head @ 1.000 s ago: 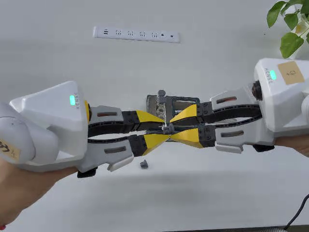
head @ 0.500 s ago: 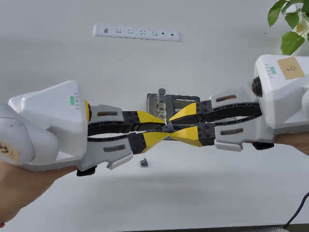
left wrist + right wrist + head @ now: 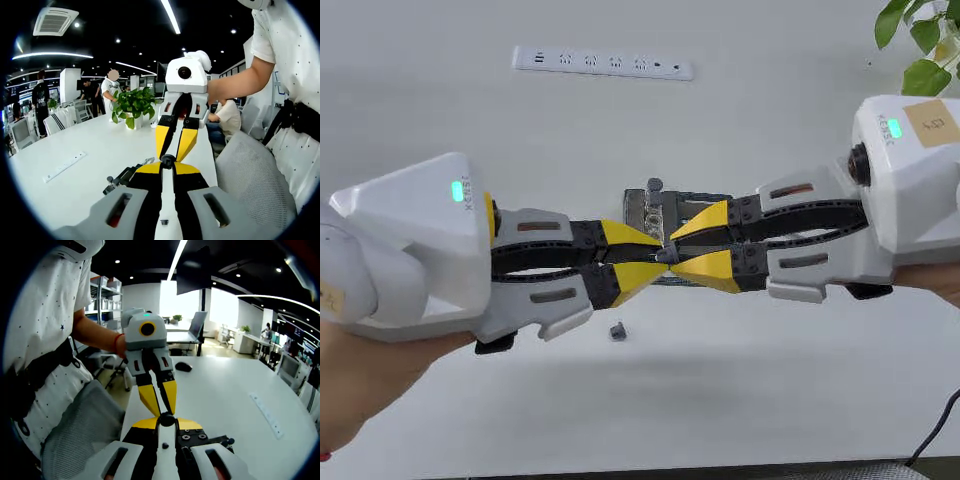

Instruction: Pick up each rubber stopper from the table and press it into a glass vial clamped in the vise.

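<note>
Right now the left gripper (image 3: 658, 262) and the right gripper (image 3: 672, 255) meet tip to tip above the table (image 3: 770, 380), each with its yellow-tipped jaws drawn in to a narrow slit. Between the four tips sits a small dark rubber stopper (image 3: 167, 161) — both pairs of jaws pinch it from opposite sides, and which one bears its weight I cannot tell. In the left gripper view the stopper shows as a round dark knob at the end of that gripper's own jaws, with the other gripper's jaws closing on it from beyond; the right gripper view shows the same the other way round. Under and just beyond the meeting point stands the vise (image 3: 688, 205), partly hidden by the jaws. Small round vials (image 3: 650, 215) sit in a row in its clamp — too small to tell whether any is plugged. A second stopper (image 3: 617, 331) lies alone on the table, near the vise's front-left corner, apart from both grippers.
</note>
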`<state>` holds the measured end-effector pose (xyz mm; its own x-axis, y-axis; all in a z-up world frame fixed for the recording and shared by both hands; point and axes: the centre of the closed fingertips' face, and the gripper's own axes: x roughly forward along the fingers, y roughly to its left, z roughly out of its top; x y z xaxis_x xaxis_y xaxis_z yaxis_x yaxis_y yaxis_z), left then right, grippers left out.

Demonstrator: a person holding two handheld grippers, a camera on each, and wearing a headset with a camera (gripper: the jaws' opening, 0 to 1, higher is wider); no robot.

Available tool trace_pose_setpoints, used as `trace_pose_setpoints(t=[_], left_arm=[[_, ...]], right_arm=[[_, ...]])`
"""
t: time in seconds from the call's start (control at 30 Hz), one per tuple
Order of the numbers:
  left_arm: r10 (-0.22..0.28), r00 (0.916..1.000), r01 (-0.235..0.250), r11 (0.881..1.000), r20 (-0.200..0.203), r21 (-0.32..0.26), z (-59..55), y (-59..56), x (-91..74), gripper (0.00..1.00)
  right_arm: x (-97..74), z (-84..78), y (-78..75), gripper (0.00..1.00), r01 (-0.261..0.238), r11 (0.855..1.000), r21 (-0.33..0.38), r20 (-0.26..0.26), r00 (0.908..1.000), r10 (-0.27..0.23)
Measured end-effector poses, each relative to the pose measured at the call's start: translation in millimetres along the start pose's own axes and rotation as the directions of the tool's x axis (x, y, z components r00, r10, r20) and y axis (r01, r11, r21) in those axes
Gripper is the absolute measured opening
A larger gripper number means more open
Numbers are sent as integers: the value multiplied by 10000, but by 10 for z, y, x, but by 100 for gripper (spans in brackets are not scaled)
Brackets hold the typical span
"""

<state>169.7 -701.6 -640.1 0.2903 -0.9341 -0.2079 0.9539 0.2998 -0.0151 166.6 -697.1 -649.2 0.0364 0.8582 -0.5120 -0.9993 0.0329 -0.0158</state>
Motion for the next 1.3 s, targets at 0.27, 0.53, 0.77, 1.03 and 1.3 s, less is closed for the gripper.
trace_pose_setpoints(t=[0.27, 0.53, 0.77, 1.03, 1.3], left_arm=[[-44, 10000, 45, 9998, 60, -179, 4, -7, -4, 4], [-167, 9998, 171, 9994, 116, -309, 15, -37, -5, 4], [-312, 9991, 327, 9980, 282, -535, 47, -46, -24, 4], [-489, 9963, 553, 9942, 705, -926, 137, -45, -45, 4], [-606, 9948, 688, 9923, 815, -1028, 160, -58, -57, 3]], right_arm=[[6, 31, 34, 8, -43, 10000, -20, 14, 10000, 43], [-3, 62, 57, 10, -67, 10000, 68, 122, 9999, 66], [-47, 107, 93, 10, -203, 9997, -119, 178, 9996, 205], [-71, 129, 86, 9, -246, 9992, -311, 177, 9995, 251], [-103, 170, 81, 8, -301, 9993, -199, 388, 9988, 309]])
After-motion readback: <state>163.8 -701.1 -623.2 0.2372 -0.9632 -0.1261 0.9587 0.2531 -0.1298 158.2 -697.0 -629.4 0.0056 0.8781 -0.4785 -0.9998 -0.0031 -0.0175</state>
